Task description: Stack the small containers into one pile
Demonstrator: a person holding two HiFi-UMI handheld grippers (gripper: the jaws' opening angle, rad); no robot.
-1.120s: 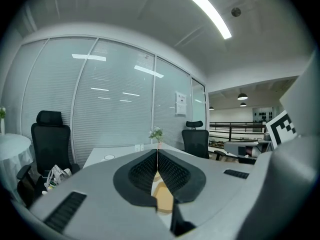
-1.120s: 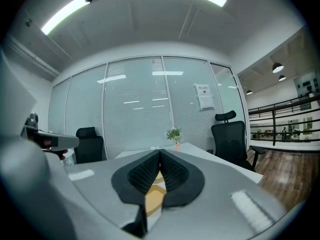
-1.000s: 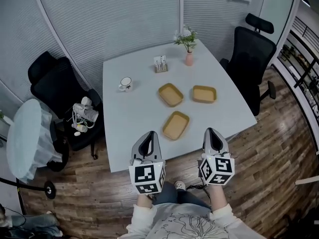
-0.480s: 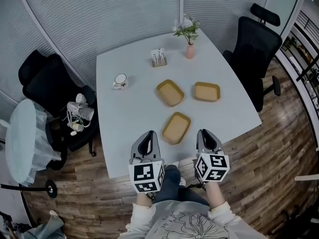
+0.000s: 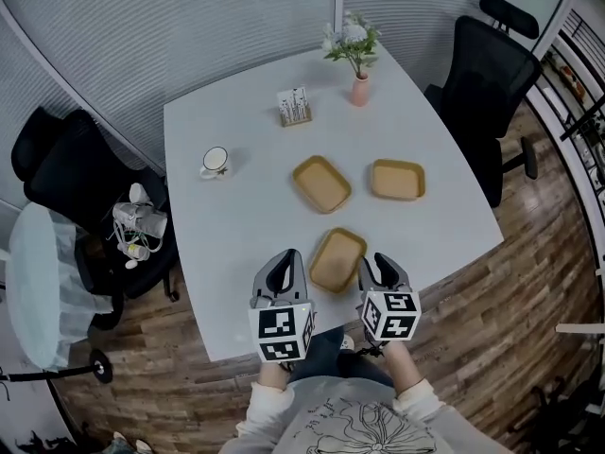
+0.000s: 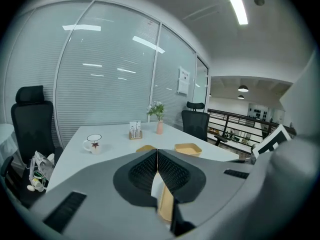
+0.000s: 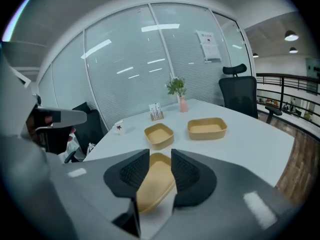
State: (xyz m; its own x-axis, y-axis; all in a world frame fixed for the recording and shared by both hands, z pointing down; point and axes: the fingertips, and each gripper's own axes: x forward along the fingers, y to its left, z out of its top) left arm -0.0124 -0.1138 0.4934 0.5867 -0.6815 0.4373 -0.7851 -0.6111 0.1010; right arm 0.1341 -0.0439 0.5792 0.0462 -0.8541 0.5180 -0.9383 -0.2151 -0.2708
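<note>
Near container (image 7: pixel 156 179) partly behind right gripper's (image 7: pixel 160 153) opening jaws; card stand (image 5: pixel 294 108), perhaps printed, tiny.

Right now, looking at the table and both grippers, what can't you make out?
Nearest tray: right gripper view, edges covered by the right gripper, whose opening jaws grip nothing.
Same tray: left gripper view, nearly all behind the left gripper, shut.
Card holder: head view, print too small.
Bundle on the chair: head view, too small to identify.
</note>
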